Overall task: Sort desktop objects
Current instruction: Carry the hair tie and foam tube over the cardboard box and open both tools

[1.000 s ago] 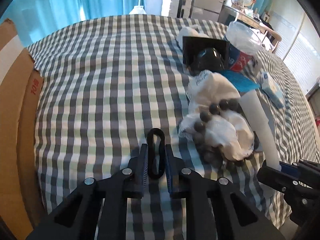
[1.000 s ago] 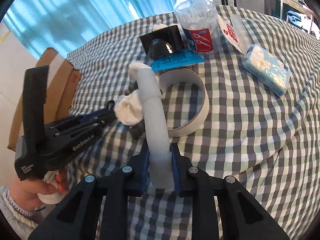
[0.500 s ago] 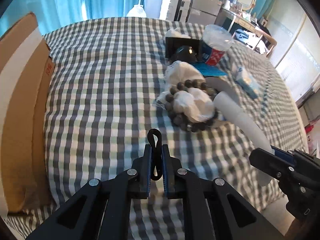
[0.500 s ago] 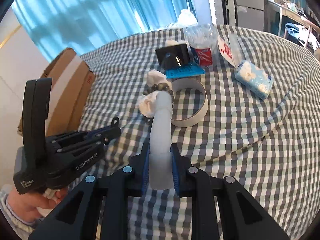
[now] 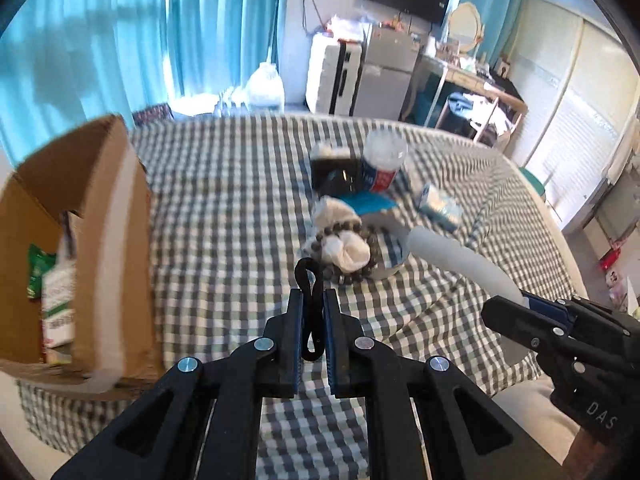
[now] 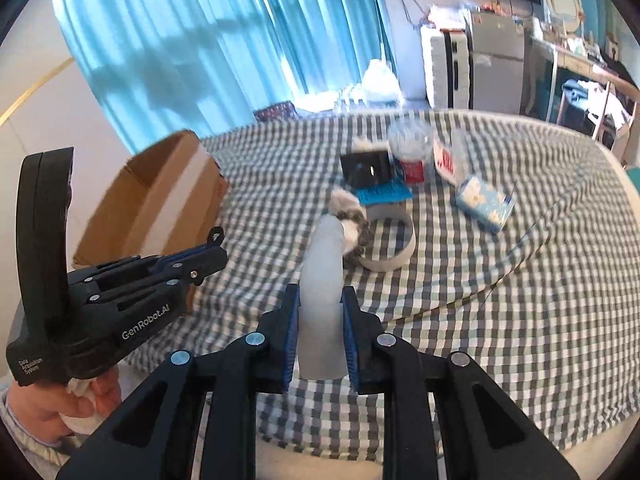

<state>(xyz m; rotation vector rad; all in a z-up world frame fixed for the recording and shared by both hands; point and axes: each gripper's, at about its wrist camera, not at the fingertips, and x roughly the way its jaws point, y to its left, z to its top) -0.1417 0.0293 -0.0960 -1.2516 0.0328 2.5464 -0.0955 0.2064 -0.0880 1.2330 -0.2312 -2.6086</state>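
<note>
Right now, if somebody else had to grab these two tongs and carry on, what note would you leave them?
Left tongs: shut on a black loop, held above the checked cloth.
Right tongs: shut on a pale tube, also lifted.
Cardboard box stands open at the left, some packets already inside.
Left on the cloth: bead bracelet around a white bundle, tape ring, blue card, cotton-swab tub, tissue pack, black stand.

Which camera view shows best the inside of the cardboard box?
The left wrist view: the cardboard box opens toward it, so packets inside are visible. The right wrist view shows the box only from outside, its contents hidden.
</note>
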